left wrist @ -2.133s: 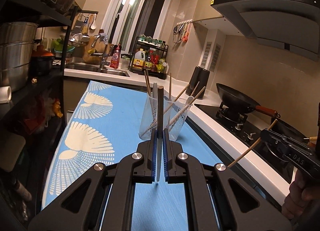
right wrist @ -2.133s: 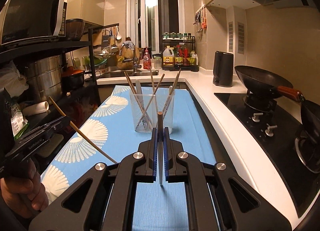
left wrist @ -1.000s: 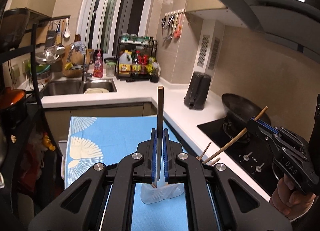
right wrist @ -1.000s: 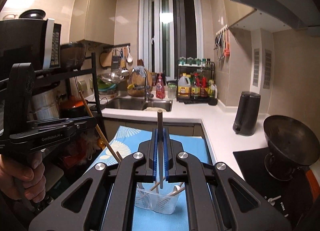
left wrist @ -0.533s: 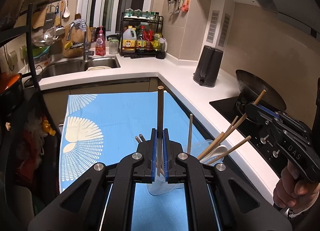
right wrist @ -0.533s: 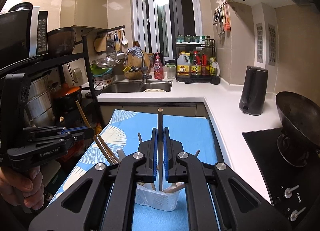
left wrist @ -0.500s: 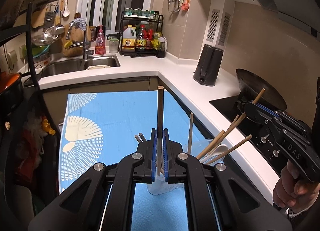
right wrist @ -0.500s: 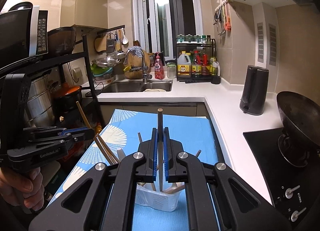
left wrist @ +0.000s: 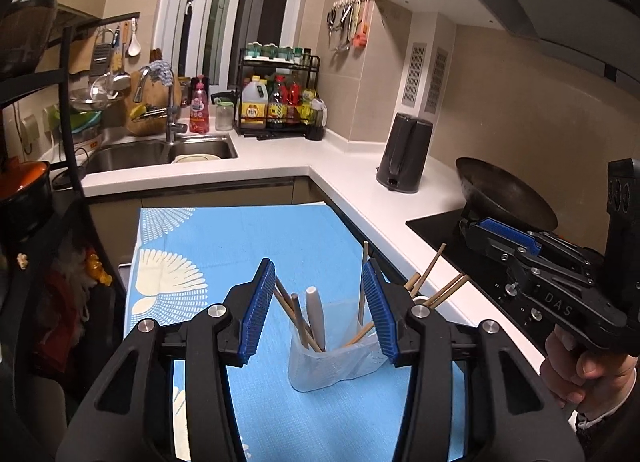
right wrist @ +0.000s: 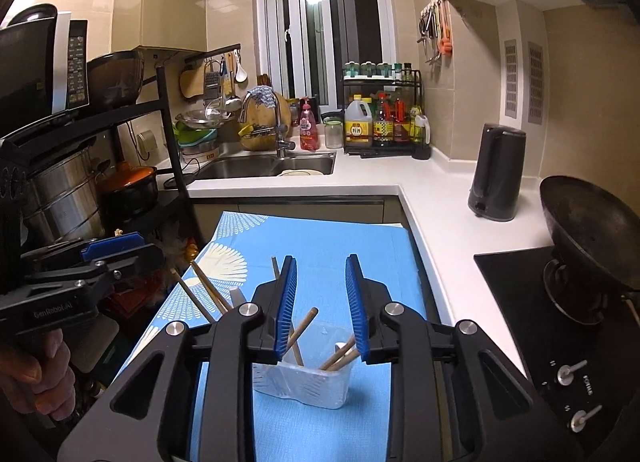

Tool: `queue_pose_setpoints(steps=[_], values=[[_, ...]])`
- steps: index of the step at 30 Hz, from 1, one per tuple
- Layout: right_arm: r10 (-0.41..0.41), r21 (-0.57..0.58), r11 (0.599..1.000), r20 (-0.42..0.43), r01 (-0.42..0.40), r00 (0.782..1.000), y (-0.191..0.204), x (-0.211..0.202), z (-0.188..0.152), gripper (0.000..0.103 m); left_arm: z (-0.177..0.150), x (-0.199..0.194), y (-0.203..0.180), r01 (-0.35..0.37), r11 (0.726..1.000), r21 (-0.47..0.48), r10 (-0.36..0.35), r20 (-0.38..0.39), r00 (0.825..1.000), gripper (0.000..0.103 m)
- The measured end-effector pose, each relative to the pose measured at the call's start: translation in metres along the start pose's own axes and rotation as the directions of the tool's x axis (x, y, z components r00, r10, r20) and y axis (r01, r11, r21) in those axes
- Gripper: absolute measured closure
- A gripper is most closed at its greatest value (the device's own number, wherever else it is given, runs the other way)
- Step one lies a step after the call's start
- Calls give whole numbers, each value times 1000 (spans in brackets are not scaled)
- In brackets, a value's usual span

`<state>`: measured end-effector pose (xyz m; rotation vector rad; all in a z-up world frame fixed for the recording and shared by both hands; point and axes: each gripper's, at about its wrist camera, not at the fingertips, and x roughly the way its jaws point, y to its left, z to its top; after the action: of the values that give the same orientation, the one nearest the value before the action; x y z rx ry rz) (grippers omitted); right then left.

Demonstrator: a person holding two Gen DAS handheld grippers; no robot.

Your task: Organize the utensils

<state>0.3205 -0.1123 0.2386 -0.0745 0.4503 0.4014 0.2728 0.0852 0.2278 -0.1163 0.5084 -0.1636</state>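
A clear plastic holder (left wrist: 334, 364) stands on the blue patterned cloth (left wrist: 224, 246) and holds several wooden chopsticks (left wrist: 434, 260) and a pale spoon handle (left wrist: 315, 312). My left gripper (left wrist: 318, 308) is open and empty, just above the holder. My right gripper (right wrist: 322, 304) is also open and empty above the same holder (right wrist: 308, 380), with chopsticks (right wrist: 302, 328) leaning inside it. The right gripper's body shows at the right of the left wrist view (left wrist: 560, 286); the left gripper's body shows at the left of the right wrist view (right wrist: 68, 274).
A white counter (left wrist: 360, 181) wraps behind and to the right, with a black kettle (left wrist: 404, 153), a wok (left wrist: 504, 193) on the hob, a sink (left wrist: 160, 149) and a bottle rack (left wrist: 280, 101). A black shelf rack with pots (right wrist: 80, 197) stands left.
Both grippers were shut on a chopstick each above the holder. Both jaws have now opened and the chopsticks have dropped into the holder.
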Motion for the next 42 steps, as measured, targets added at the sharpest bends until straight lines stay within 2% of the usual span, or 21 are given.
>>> queue_pose_setpoints(steps=[2, 4, 6, 7, 9, 14, 20, 23, 29, 36, 42], values=[[-7, -8, 1000, 11, 7, 1000, 3, -14, 2, 72, -3, -15, -1, -8, 1000, -7, 8, 17, 1000, 56], [-11, -5, 1000, 27, 11, 1000, 4, -31, 2, 67, -9, -31, -2, -19, 1000, -11, 20, 36, 999, 50], [-15, 1, 1000, 45, 15, 999, 8, -51, -1, 53, -19, -45, -4, -30, 999, -13, 31, 57, 998, 37], [-18, -2, 1000, 53, 18, 998, 11, -59, -5, 49, -27, -52, -5, -37, 999, -14, 38, 67, 997, 35], [-31, -15, 999, 70, 32, 997, 19, -78, -17, 33, -41, -61, -7, -43, 999, -14, 44, 83, 996, 30], [-80, -12, 997, 56, 81, 995, 30, -98, -59, 16, -92, -71, -10, -83, 997, -6, 84, 100, 992, 16], [-134, 17, 991, 42, 133, 990, 29, -91, -101, 11, -134, -56, -6, -138, 989, -54, 142, 85, 986, 15], [-160, 24, 987, 48, 159, 986, 25, -82, -116, 10, -151, -43, -8, -148, 986, -80, 155, 90, 984, 10], [-160, -6, 987, 18, 160, 987, 14, -55, -147, 7, -180, -18, -17, -179, 980, -86, 185, 63, 981, 10], [-142, -8, 990, 0, 142, 990, -3, -36, -176, 7, -192, -6, -21, -225, 971, -78, 228, 28, 973, 9], [-116, 15, 993, -21, 117, 993, -11, -28, -192, 7, -195, -1, -31, -257, 965, -49, 258, 30, 966, 8]])
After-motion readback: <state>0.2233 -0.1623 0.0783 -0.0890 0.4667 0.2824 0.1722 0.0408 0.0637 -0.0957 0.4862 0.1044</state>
